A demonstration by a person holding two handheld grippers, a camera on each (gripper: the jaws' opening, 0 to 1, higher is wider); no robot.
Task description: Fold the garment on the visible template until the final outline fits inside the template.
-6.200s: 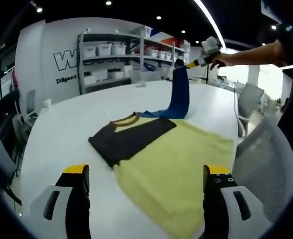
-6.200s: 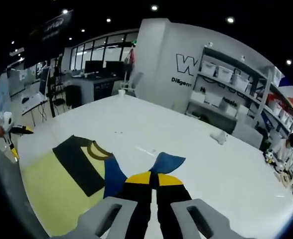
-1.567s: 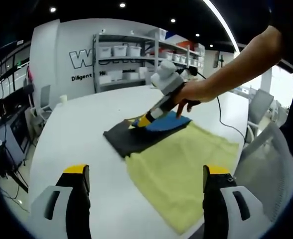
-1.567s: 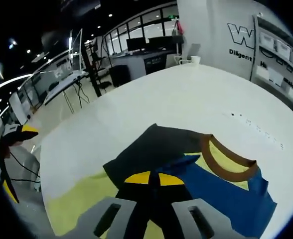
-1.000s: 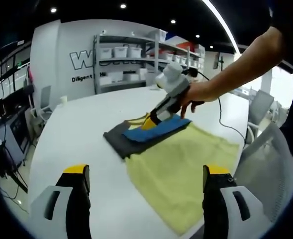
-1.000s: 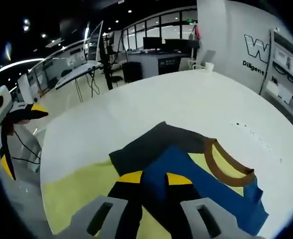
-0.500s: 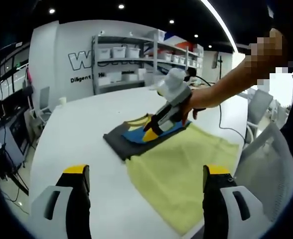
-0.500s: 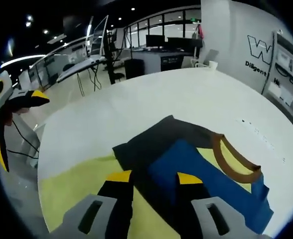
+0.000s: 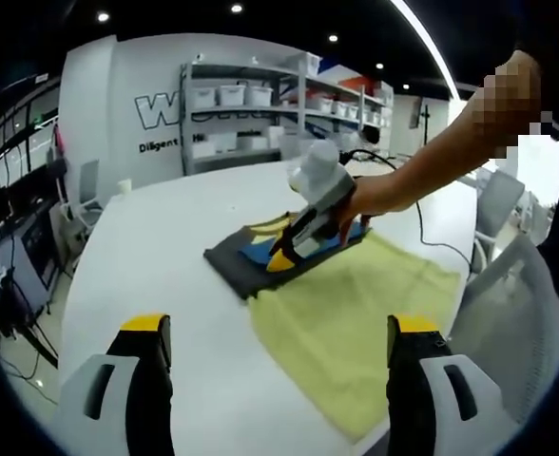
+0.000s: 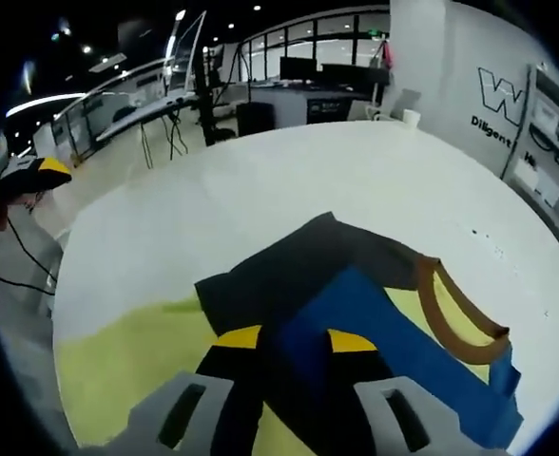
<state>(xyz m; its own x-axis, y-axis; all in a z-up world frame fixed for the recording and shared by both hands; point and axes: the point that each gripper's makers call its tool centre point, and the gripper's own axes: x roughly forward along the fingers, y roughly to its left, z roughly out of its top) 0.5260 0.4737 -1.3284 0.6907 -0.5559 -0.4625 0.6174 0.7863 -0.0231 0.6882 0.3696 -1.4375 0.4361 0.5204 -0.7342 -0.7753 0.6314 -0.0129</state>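
A yellow T-shirt point(image 9: 356, 313) lies flat on the white table point(image 9: 146, 237), with a dark grey sleeve point(image 9: 234, 263) and a brown collar point(image 10: 451, 313). Its blue sleeve point(image 10: 394, 332) is folded inward across the chest and over the dark sleeve point(image 10: 289, 261). My right gripper point(image 10: 295, 338) is low over the blue sleeve with its jaws apart, the blue cloth lying between the tips. In the left gripper view a hand holds that right gripper point(image 9: 284, 255) down at the shirt. My left gripper point(image 9: 279, 328) hovers open before the shirt's near edge, holding nothing.
Shelves with white bins point(image 9: 251, 95) stand against the far wall. A mesh office chair point(image 9: 508, 285) is at the table's right side, and a cable point(image 9: 422, 223) trails over the table. Desks and monitors point(image 10: 289, 85) lie beyond the table's far edge.
The right gripper carried the blue sleeve from high above the table down across the shirt, laid it over the dark sleeve and opened its jaws. The left gripper stayed open.
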